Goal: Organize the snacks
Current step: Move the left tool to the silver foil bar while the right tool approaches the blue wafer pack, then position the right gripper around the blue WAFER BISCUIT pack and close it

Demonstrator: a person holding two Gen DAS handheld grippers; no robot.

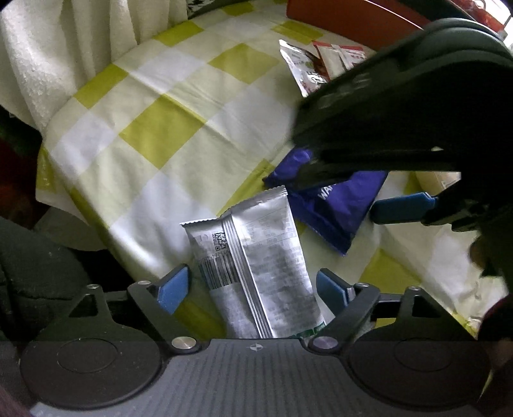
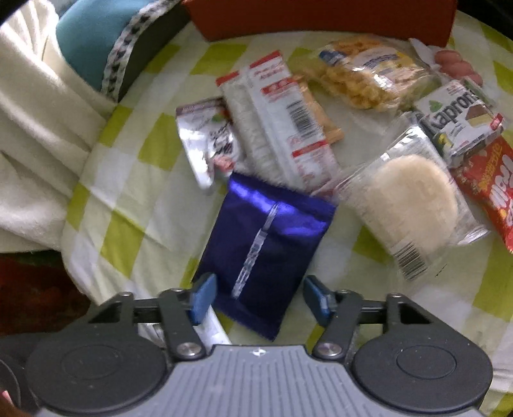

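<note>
One green-and-white checked cloth [image 2: 128,205] covers my table; an orange box [image 2: 320,19] sits far. I count nine snack packets. My left gripper [image 1: 251,288] straddles the silver packet [image 1: 256,263], unclenched; my right gripper [image 2: 256,296] flanks the blue packet [image 2: 266,243] at near centre, pads apart from it.

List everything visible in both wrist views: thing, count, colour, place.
silver packet: one, silver, between left gripper's fingers
blue packet: one, dark blue, between right gripper's fingers
white wafer packs: two, white with red, behind blue packet
rice cake pack: one, clear, right of blue packet
Kapron pack: one, white-green, far right
popcorn-like bag: one, yellow, near orange box
tablecloth: one, green-white check
left gripper: open
right gripper: pads not visibly pressing
</note>
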